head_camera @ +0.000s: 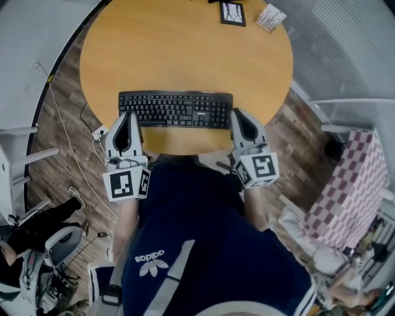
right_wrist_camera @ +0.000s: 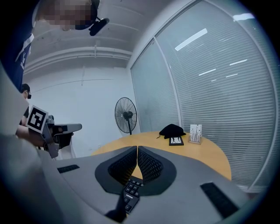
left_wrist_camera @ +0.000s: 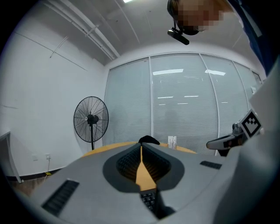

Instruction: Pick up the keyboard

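A black keyboard lies flat near the front edge of the round wooden table. My left gripper is shut with nothing in it. Its tips are just beside the keyboard's left end. My right gripper is also shut and empty, its tips beside the keyboard's right end. In the left gripper view the closed jaws meet in a line, and a few keys of the keyboard show below them. The right gripper view shows the same, with the keyboard under the closed jaws.
At the table's far side are a small picture frame, a card stand and a black cap. A standing fan is by the glass wall. A chair with checkered cloth stands to the right, and cables lie on the floor to the left.
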